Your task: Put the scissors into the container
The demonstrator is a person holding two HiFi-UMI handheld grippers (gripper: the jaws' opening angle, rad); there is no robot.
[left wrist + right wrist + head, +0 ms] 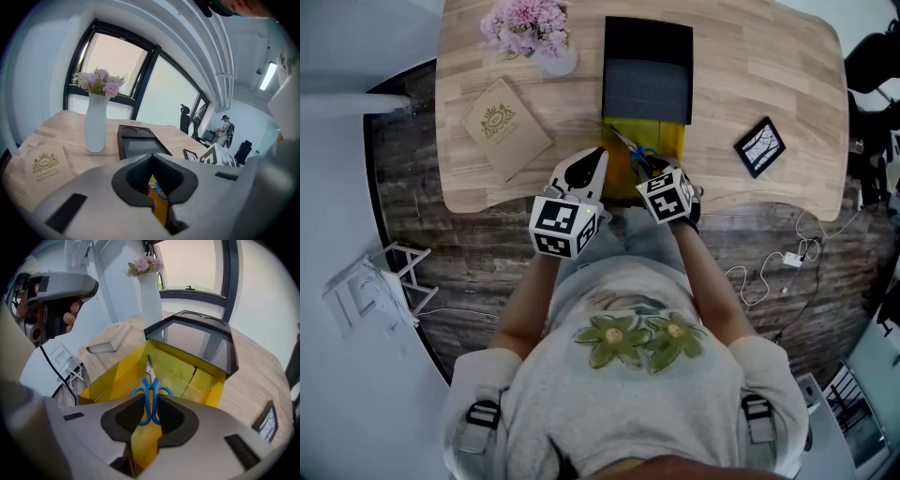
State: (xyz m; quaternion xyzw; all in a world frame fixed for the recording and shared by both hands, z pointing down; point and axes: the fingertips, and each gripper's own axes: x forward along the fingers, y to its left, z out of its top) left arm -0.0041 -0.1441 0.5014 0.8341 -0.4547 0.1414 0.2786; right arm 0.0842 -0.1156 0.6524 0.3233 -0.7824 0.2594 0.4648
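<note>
The scissors (630,148) have blue handles and short steel blades. My right gripper (653,171) is shut on the handles. In the right gripper view the scissors (149,367) point away from me, blades over the open yellow container (112,376). That yellow container (672,141) sits at the table's near edge, in the middle. My left gripper (594,156) hovers just left of it, shut and holding nothing. Through the slit of the left gripper (152,159) a strip of the yellow container (160,211) shows.
A black tray (647,70) covers the container's far end. A white vase of pink flowers (534,28) and a beige book (504,122) lie to the left, a small black frame (759,145) to the right. Cables (769,267) trail on the floor.
</note>
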